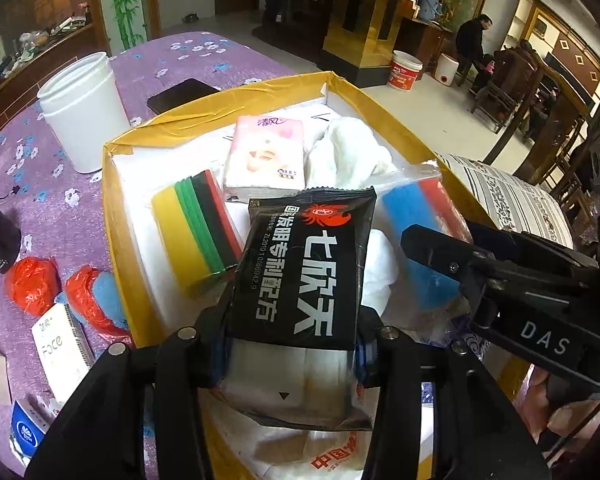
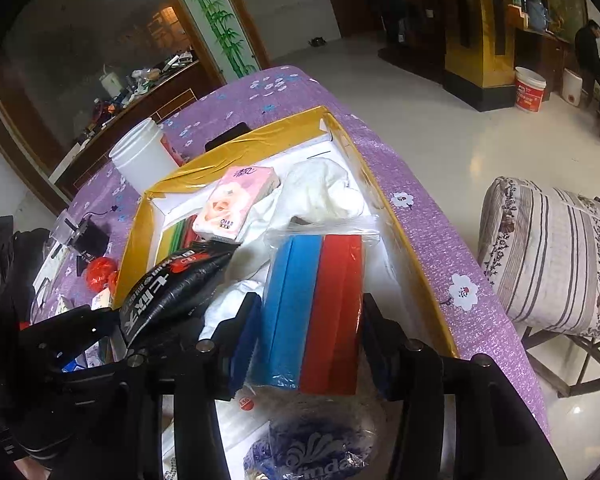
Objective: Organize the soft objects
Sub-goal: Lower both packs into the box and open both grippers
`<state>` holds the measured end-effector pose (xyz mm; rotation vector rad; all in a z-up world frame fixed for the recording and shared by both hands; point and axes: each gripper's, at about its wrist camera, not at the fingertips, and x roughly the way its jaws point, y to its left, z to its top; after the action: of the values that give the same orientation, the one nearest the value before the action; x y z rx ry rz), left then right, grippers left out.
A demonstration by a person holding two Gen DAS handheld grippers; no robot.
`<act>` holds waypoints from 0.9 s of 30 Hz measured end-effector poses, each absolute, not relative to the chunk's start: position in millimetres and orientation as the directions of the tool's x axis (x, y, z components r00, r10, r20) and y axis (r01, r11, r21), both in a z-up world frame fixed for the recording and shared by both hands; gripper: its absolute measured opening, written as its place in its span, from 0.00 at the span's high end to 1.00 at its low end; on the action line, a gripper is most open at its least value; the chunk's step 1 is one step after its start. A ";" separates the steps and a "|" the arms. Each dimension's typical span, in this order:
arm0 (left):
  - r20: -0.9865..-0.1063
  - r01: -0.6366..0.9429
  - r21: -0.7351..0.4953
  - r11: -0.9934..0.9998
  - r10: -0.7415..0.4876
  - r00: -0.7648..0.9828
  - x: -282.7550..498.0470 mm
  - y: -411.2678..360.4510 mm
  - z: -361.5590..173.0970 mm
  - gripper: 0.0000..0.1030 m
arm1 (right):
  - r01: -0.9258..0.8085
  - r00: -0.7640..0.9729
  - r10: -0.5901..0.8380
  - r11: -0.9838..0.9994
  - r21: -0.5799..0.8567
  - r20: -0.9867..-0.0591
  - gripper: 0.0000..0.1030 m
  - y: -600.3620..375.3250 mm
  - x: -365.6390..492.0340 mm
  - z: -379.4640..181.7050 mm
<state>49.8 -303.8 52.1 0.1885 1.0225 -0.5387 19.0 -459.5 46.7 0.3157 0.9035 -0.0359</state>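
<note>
Left hand-held gripper [image 1: 290, 354]: closed on one black packet [image 1: 304, 268], printed with white Chinese characters, a red crab emblem and the number "ZL2010 1 0166942.9". The packet is held above the near end of the yellow-taped box [image 1: 118, 208].

Right hand-held gripper [image 2: 308, 344]: its fingers stand on either side of one clear bag of sponges [image 2: 314, 308], blue and red, which fills the gap between them; whether they press on it I cannot tell.

Box contents, counted: one pink tissue pack [image 1: 266, 156] with handwritten characters on top, at 12 o'clock from the packet; one striped sponge block [image 1: 196, 224], yellow, green, black and red, at 10 o'clock; one white cloth [image 1: 350, 148] at 1 o'clock.

On the purple floral worktop [image 1: 52, 184], at 9 o'clock from the box: two red-wrapped balls [image 1: 32, 280], one notebook [image 1: 62, 350] marked "Face". One white jar [image 1: 84, 110] at 11 o'clock. The other gripper's body reads "DAS".
</note>
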 end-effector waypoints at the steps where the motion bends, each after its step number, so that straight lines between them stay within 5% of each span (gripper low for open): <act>1: -0.848 0.508 -0.101 0.856 -0.341 0.406 48.9 -302.7 53.1 0.50 | 0.164 0.622 0.101 0.953 0.256 -0.777 0.44 -459.5 18.4 47.0; 3: -0.845 0.505 -0.107 0.856 -0.346 0.408 49.9 -301.7 54.0 0.48 | 0.163 0.625 0.105 0.951 0.261 -0.774 0.38 -459.4 16.9 48.2; 27: -0.790 0.524 -0.174 0.834 -0.436 0.432 -15.1 -233.9 89.3 0.48 | 0.057 0.747 0.225 0.916 0.398 -0.626 0.34 -402.9 -75.2 84.5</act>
<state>-15.1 -233.9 89.3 0.1034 0.9519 -0.5996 -75.2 -402.9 84.5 0.4126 0.7270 0.0947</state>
